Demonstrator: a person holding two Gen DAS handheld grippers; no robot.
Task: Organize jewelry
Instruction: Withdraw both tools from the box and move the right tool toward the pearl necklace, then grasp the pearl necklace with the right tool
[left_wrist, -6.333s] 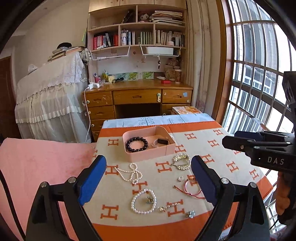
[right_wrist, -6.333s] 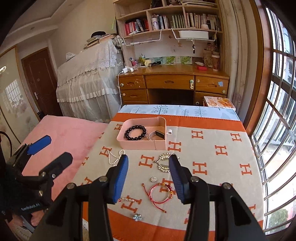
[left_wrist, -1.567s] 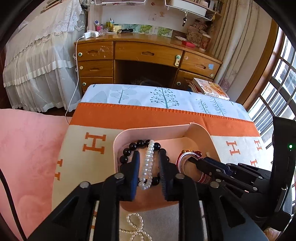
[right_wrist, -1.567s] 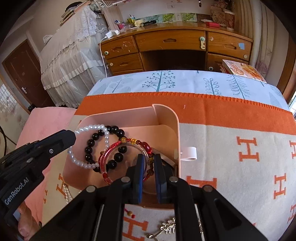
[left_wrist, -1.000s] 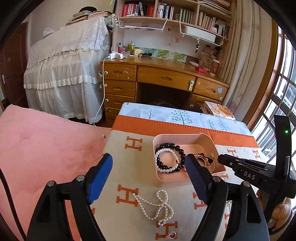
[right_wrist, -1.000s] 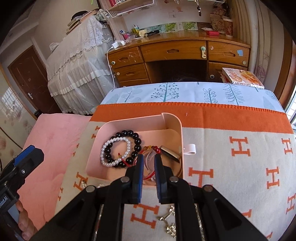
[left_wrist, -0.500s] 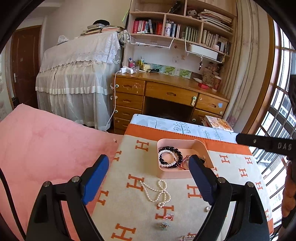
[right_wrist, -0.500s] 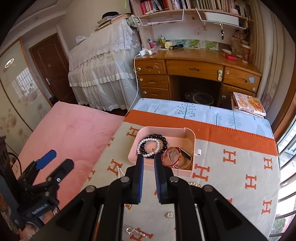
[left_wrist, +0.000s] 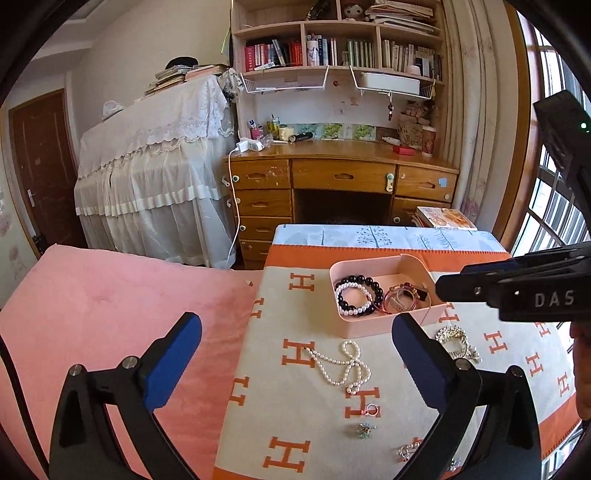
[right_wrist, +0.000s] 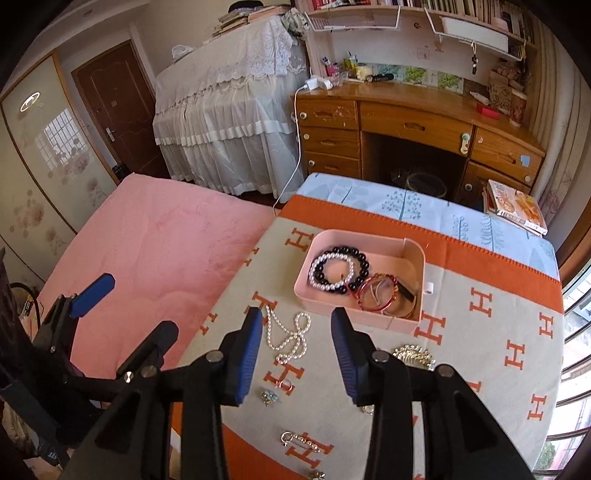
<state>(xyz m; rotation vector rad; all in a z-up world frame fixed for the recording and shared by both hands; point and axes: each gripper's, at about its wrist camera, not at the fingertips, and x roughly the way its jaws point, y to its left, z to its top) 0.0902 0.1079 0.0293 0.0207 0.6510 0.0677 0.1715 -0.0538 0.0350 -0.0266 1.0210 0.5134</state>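
A pink tray (left_wrist: 373, 326) (right_wrist: 306, 293) on the H-patterned cloth holds a black bead bracelet (right_wrist: 360, 260), a white pearl bracelet (right_wrist: 317, 282) and a red bangle (right_wrist: 373, 295). In front of it lie a pearl necklace (left_wrist: 343, 363) (right_wrist: 291, 336), a gold bracelet (left_wrist: 456, 341) (right_wrist: 413, 354), a ring (left_wrist: 372, 409) and a small brooch (left_wrist: 365, 430). My left gripper (left_wrist: 295, 328) hovers wide above the necklace, its jaws opening and holding nothing. My right gripper (right_wrist: 295, 317) hangs above the necklace, its jaws also opening with nothing between them.
A pink blanket (left_wrist: 110, 317) lies left of the cloth. A wooden desk (left_wrist: 340, 177) stands behind, with a book (left_wrist: 443, 218) at its foot. A window (left_wrist: 554, 206) runs along the right. A gold pin (right_wrist: 299, 439) lies near the cloth's front edge.
Both grippers have drawn back and up from the tray, leaving the pearl bracelet and red bangle in it. The right jaws, shut half a second ago, now stand apart.
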